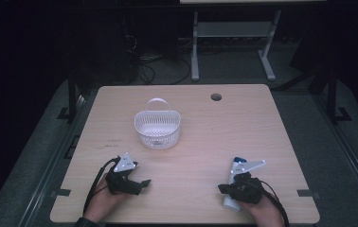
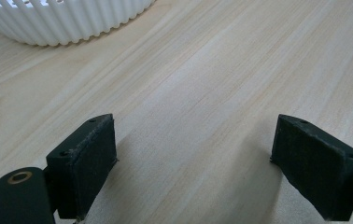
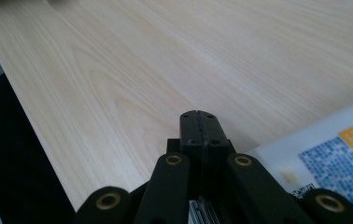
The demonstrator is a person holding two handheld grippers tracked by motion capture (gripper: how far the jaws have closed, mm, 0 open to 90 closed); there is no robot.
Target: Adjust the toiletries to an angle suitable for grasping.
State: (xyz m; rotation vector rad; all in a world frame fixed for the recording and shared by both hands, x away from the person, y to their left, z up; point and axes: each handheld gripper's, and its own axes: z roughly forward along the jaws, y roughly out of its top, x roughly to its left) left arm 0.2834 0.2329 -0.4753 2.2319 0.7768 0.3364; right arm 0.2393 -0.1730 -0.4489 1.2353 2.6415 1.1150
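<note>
Left tongs [image 2: 193, 154] spread wide, nothing between them, low over the desk [image 1: 243, 127] at lower left of the high view. Right tongs [image 3: 198, 130] pressed together, empty, lower right, beside a white tube [image 1: 234, 182]. White basket [image 1: 157, 127] sits upper centre.

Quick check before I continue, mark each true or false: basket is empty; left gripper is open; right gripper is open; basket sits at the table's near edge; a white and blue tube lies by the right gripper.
1. The white basket is empty: true, nothing visible inside.
2. The left gripper is open: true, jaws wide apart over bare table.
3. The right gripper is open: false, its jaws are pressed together.
4. The basket sits at the near edge: false, it stands mid-table, beyond both grippers.
5. A white and blue tube lies by the right gripper: true.
</note>
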